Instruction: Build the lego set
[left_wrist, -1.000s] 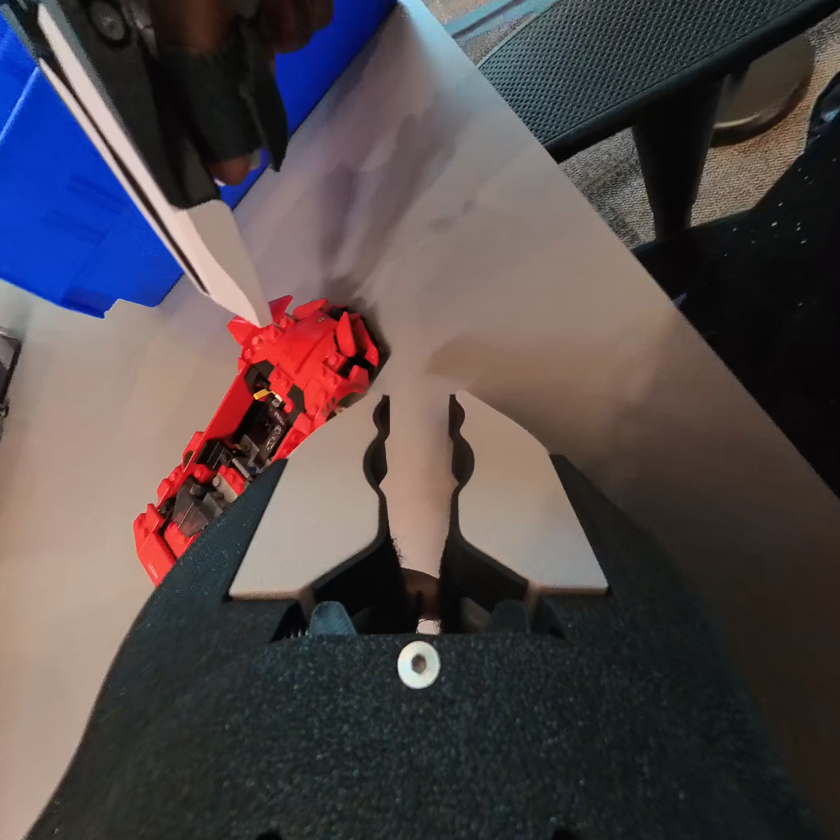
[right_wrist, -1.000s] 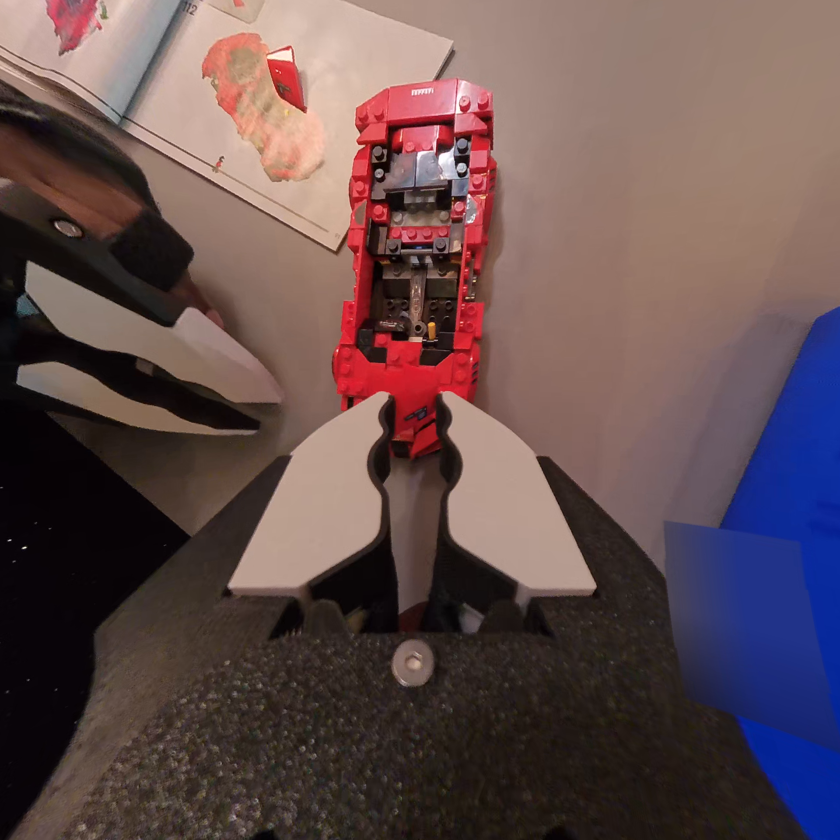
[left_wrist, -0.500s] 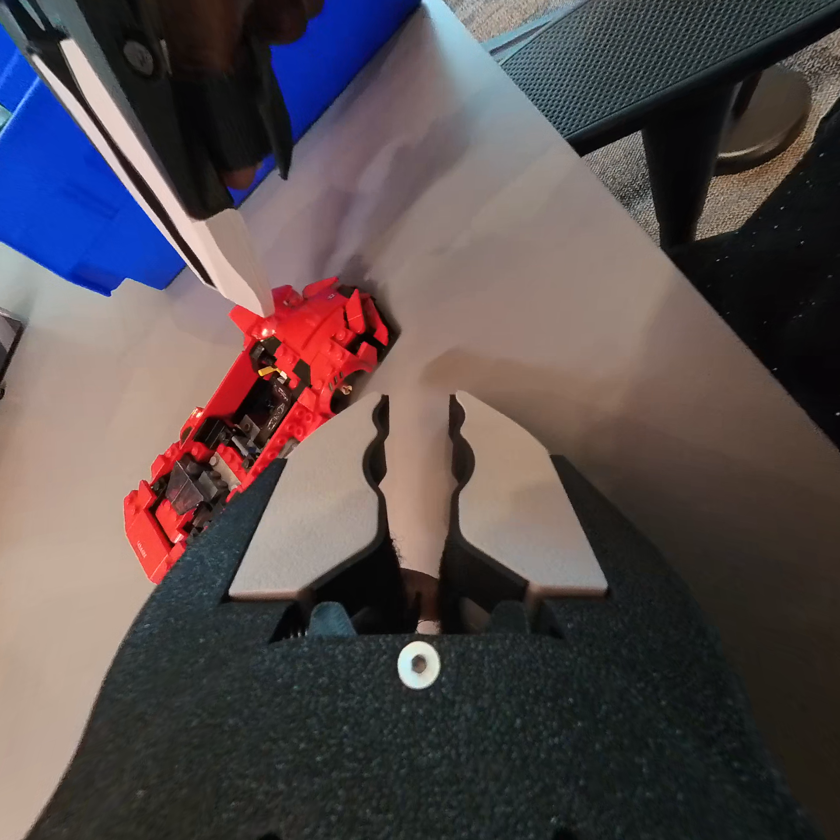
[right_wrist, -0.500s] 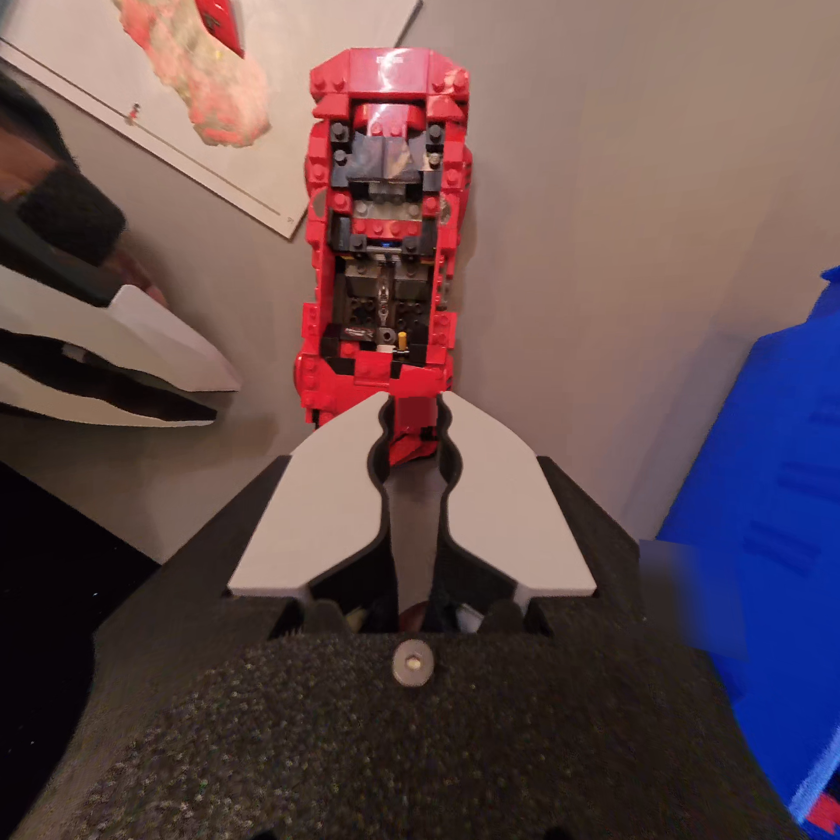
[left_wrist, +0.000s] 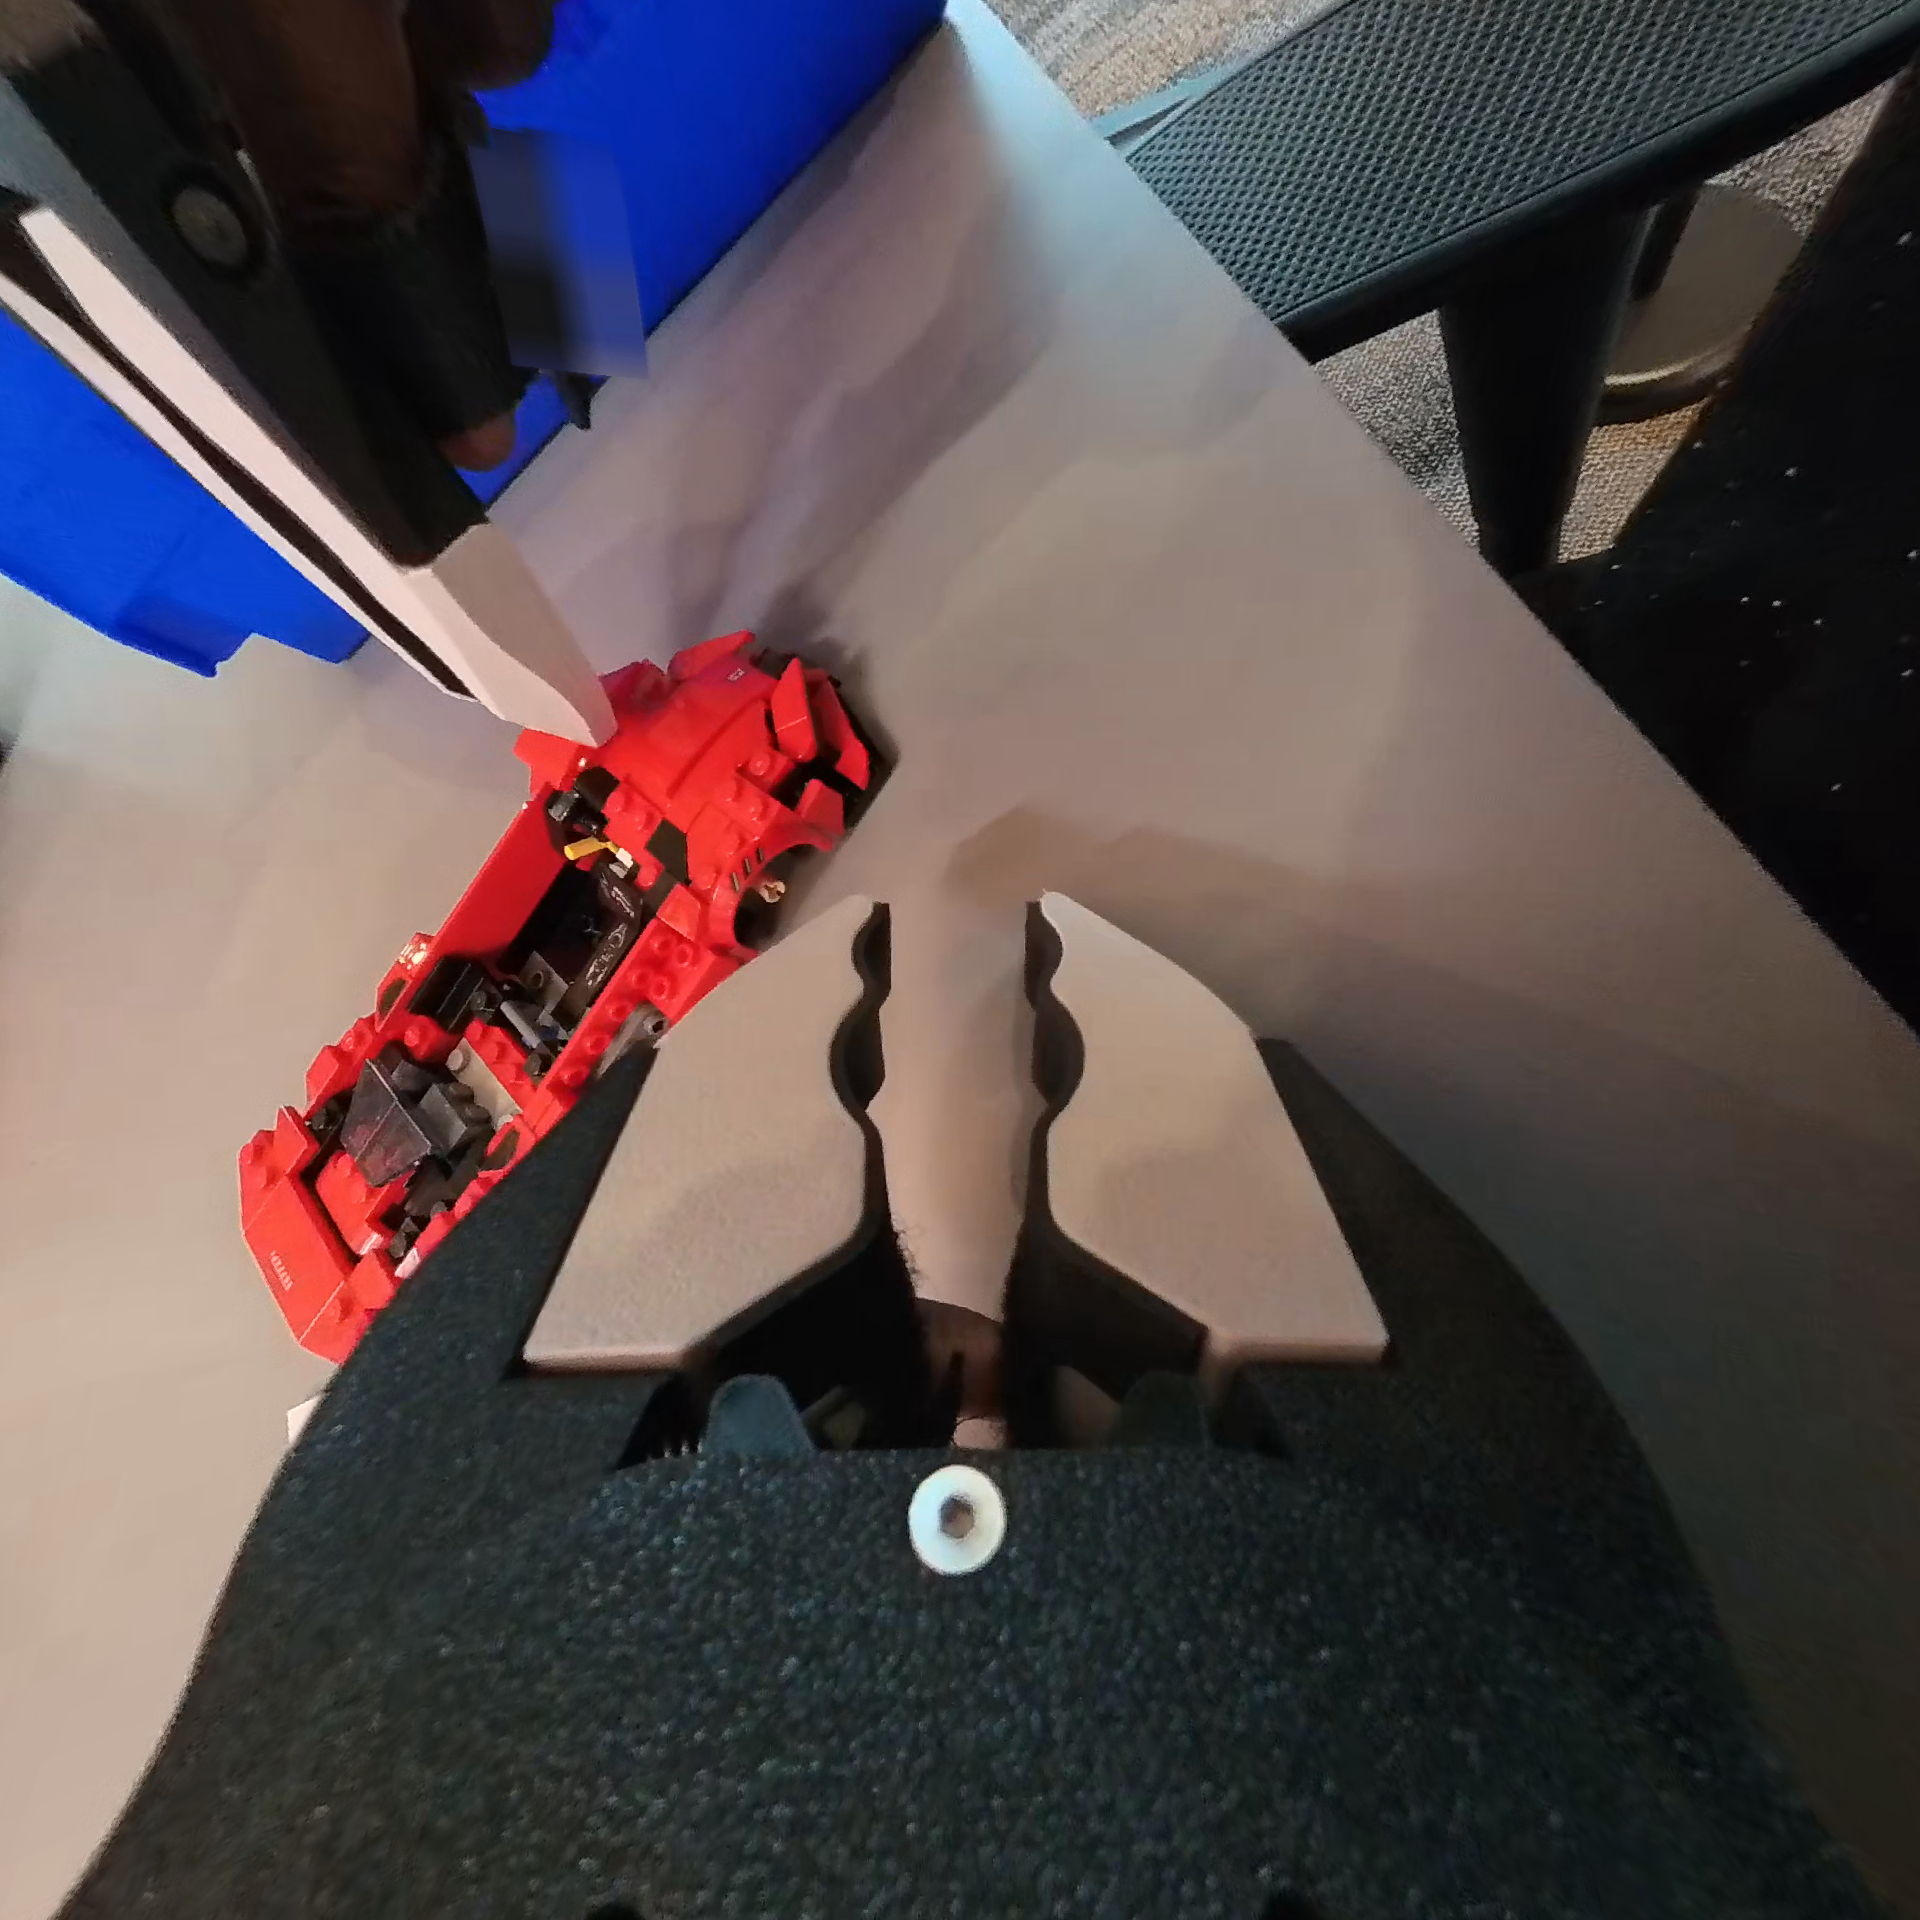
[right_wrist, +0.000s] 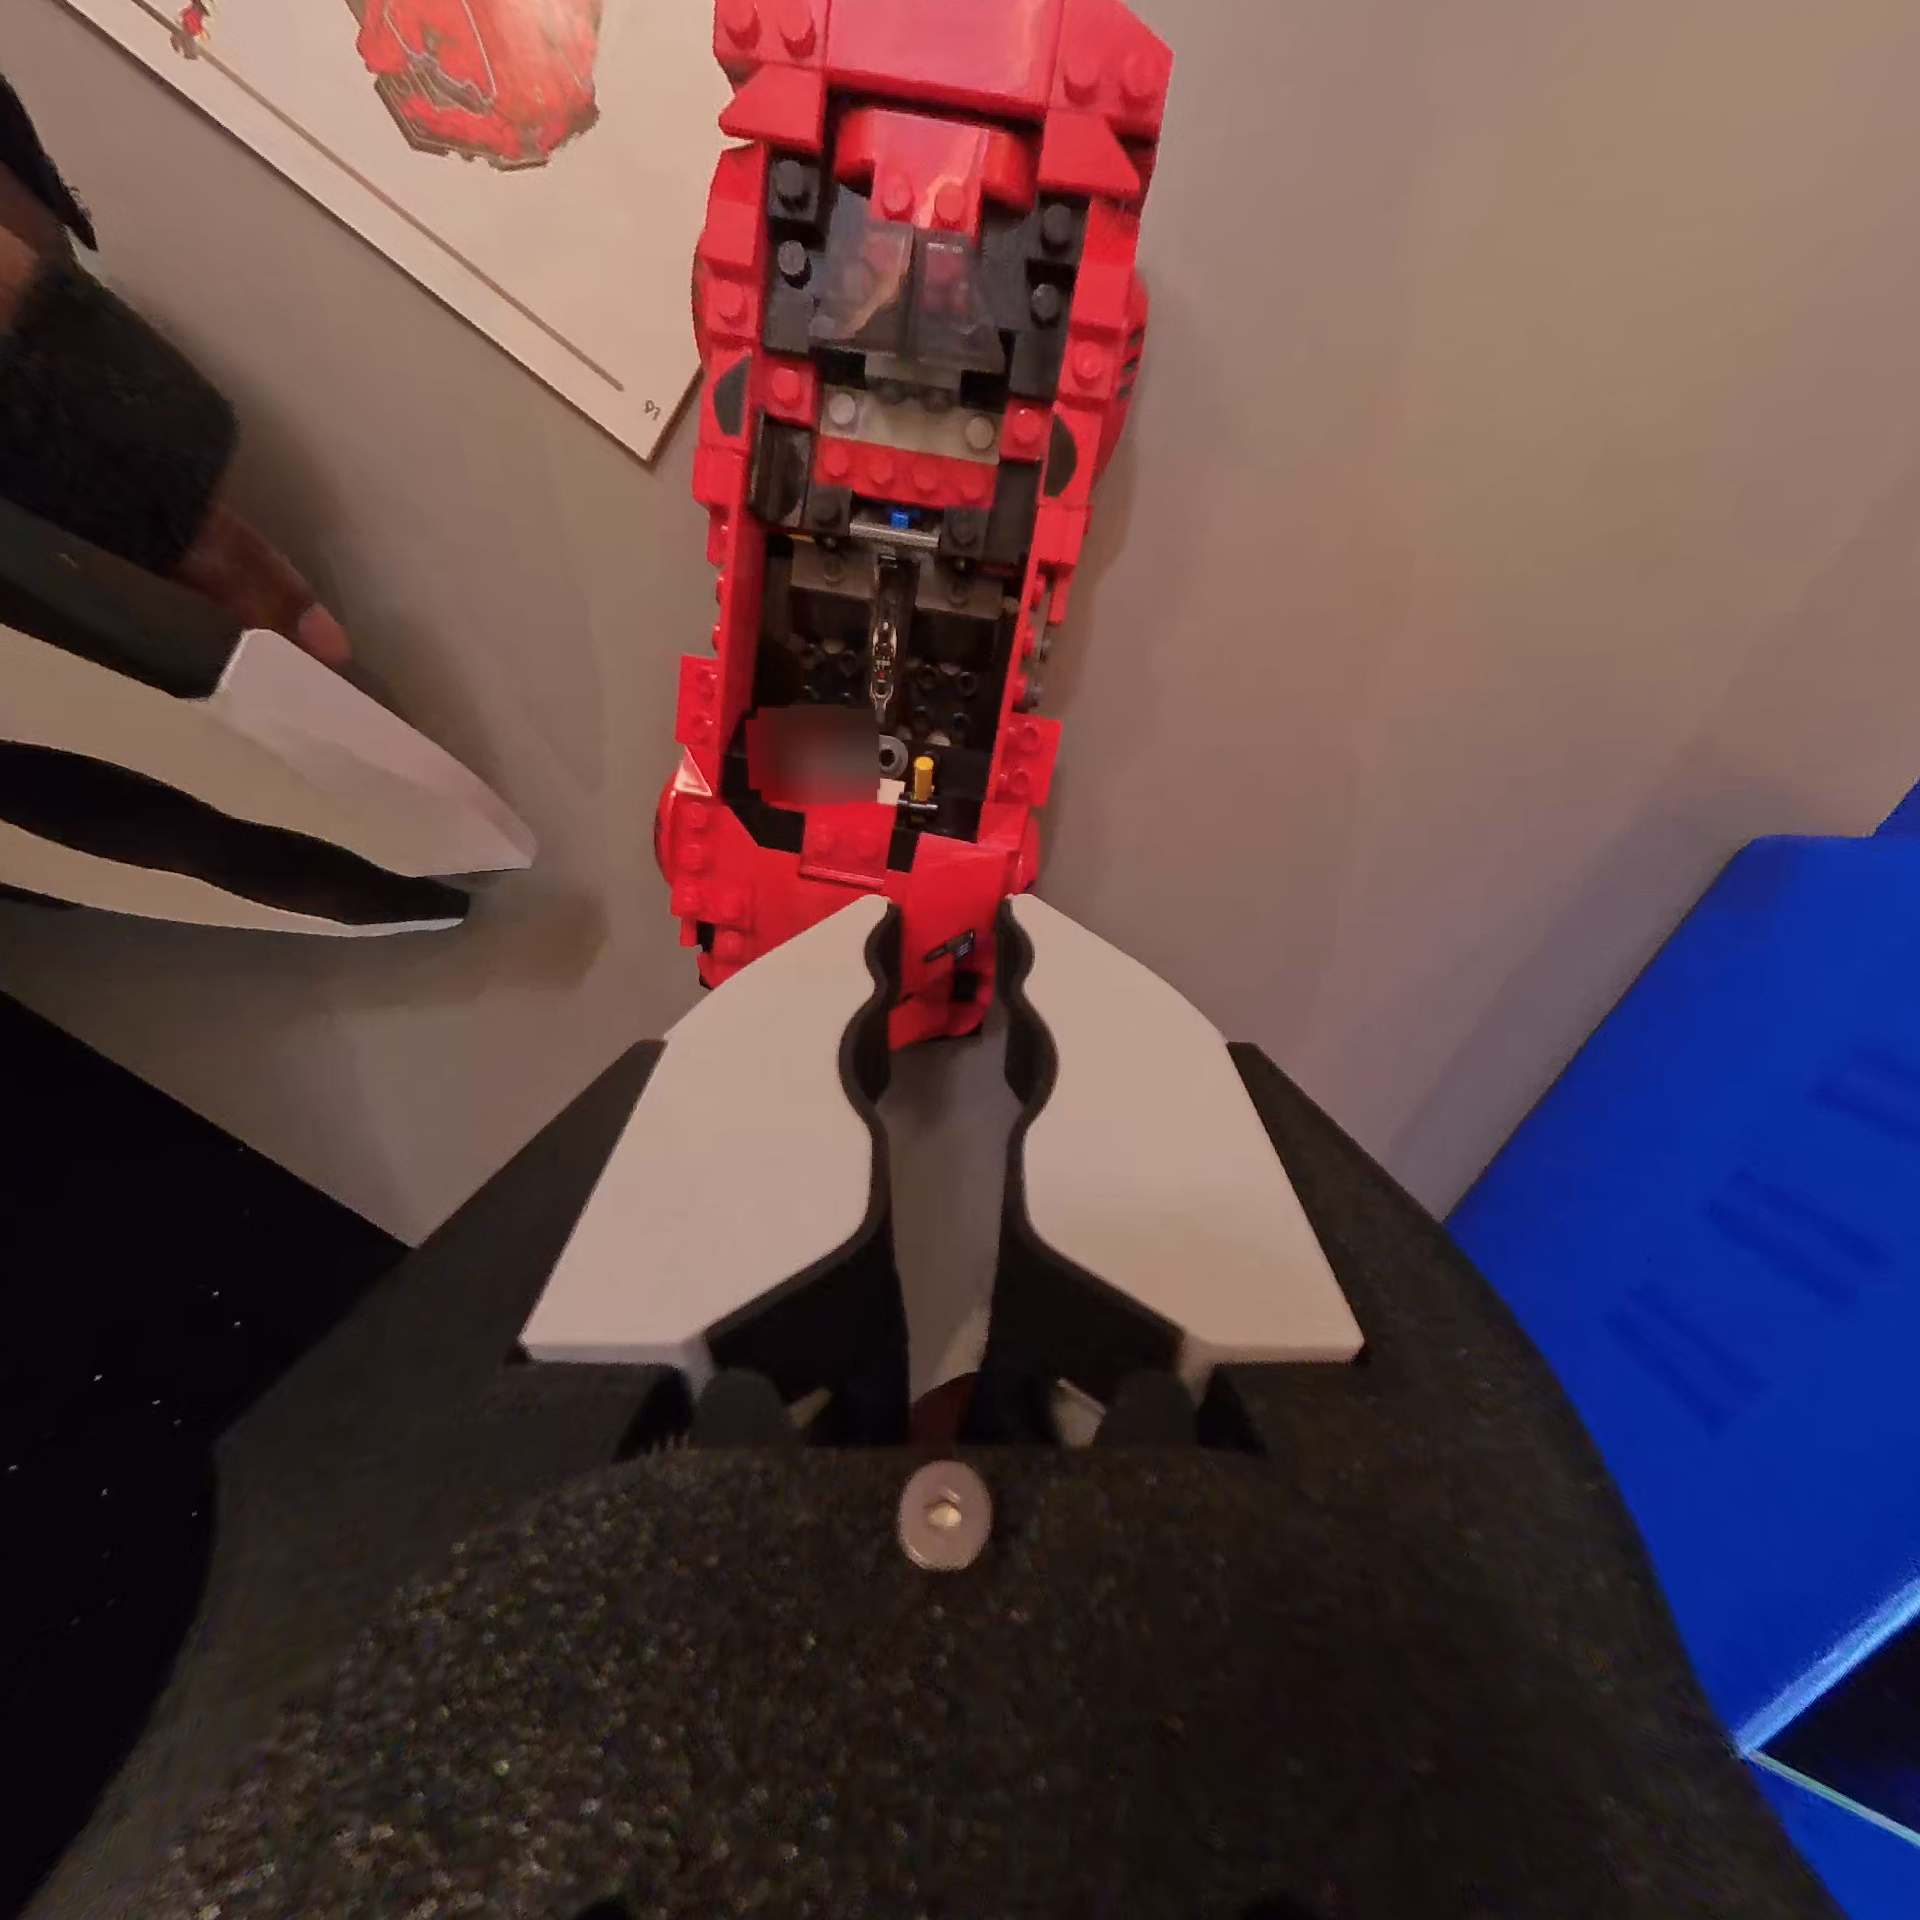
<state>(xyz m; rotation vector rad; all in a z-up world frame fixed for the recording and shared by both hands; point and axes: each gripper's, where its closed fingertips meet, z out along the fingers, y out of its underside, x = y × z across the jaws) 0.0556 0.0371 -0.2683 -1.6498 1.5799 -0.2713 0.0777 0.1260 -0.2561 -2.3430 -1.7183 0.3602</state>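
A partly built red lego car (left_wrist: 623, 935) lies on the grey table (left_wrist: 1143, 623), its black and grey inside open on top. In the right wrist view the car (right_wrist: 894, 520) points away from me. My right gripper (right_wrist: 940, 914) is shut on the red nose piece, which sits between its fingertips. In the left wrist view the right gripper (left_wrist: 561, 707) meets the car's front corner. My left gripper (left_wrist: 961, 914) stands a little open and empty, just right of the car's side. It also shows at the left of the right wrist view (right_wrist: 488, 883).
An open instruction booklet (right_wrist: 416, 156) lies beyond the car on the left. A blue bin (left_wrist: 727, 135) stands at the table's far side and shows on the right in the right wrist view (right_wrist: 1714, 1247). A black mesh chair (left_wrist: 1507, 135) stands past the table edge.
In the right wrist view the car has grown larger and the booklet has slid up and left, while the nose stays between my right fingers. The left gripper has hardly moved.
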